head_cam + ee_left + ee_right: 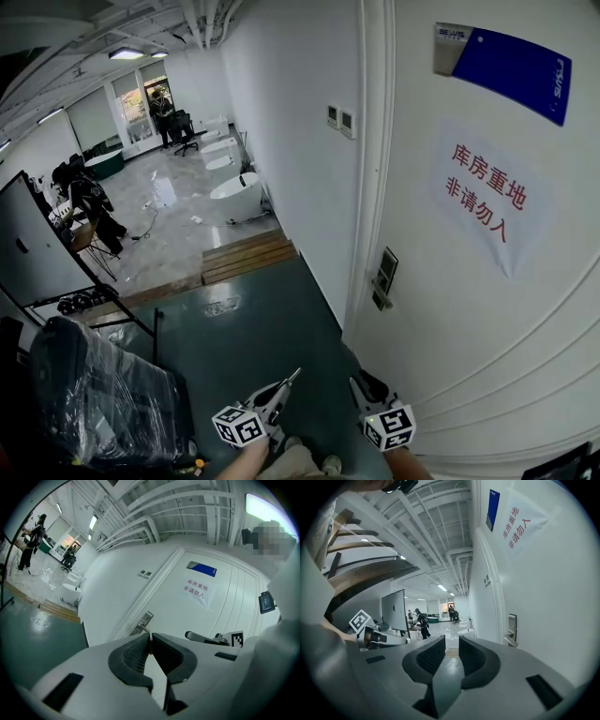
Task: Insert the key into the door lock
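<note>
Left tool [150,635] pinches the key [292,377]; right tool [451,641] slightly open, empty.

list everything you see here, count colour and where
door: one, white, right
lock plate with lever handle: one, metallic, door's left edge
paper sign: one, white, red print, on door
plaque: one, blue, above sign
wall switches: two, white, left of door
bathtubs: several, white, far along wall
wooden step: one, brown, mid floor
plastic-wrapped black thing: one, lower left
people: at least two, dark clothes, far
key: one, silvery, in left gripper
left gripper: grey, shut on key
right gripper: grey, open, empty
</note>
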{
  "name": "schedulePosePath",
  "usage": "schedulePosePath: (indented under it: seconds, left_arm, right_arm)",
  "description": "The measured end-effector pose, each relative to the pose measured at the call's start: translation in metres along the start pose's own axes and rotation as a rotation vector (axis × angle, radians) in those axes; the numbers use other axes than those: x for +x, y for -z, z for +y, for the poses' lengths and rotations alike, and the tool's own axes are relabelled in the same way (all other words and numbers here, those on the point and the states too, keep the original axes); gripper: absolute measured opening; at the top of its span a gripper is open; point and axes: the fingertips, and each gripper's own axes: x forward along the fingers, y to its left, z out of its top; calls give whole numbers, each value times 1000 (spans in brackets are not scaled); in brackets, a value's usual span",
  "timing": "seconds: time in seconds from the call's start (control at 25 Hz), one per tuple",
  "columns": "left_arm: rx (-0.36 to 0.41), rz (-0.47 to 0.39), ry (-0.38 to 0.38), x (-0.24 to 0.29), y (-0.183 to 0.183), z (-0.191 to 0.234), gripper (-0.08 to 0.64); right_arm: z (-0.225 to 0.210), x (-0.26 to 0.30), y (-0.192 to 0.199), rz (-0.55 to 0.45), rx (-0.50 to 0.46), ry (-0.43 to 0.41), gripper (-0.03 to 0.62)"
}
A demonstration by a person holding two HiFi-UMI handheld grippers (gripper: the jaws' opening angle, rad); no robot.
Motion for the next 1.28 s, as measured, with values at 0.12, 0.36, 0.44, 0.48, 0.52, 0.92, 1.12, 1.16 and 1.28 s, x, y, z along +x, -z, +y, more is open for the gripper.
schedulePosePath:
  seconds: [0.12, 0.36, 0.44, 0.48, 0.52, 0.92, 1.12, 1.16, 1.28]
  left_arm:
    - [-5, 22, 11, 2, -5, 8, 32]
    - [13, 55, 51, 8, -31, 21, 32]
    - [13, 52, 59, 11, -41, 28, 32]
    - [13, 51, 62, 12, -44, 31, 32]
    - [12, 52, 64, 12, -47, 35, 32]
    - [-33, 46, 83, 15, -65, 73, 32]
    - [-49, 30, 100, 17, -78, 87, 32]
    - [-51, 26, 104, 17, -80, 91, 32]
    - [-48, 18, 118, 17, -82, 105, 32]
  right_arm:
    - [-1, 10, -1, -2, 13, 20, 92]
    - [3, 35, -18, -17, 15, 45, 92]
    - [4, 45, -22, -24, 15, 53, 92]
    - [5, 50, -23, -26, 16, 55, 92]
    - [7, 54, -24, -27, 16, 57, 92]
    - [15, 92, -27, -10, -4, 78, 92]
    - [22, 112, -33, -9, -27, 79, 92]
    - [25, 116, -34, -9, -31, 79, 92]
    - [30, 127, -38, -9, -43, 82, 92]
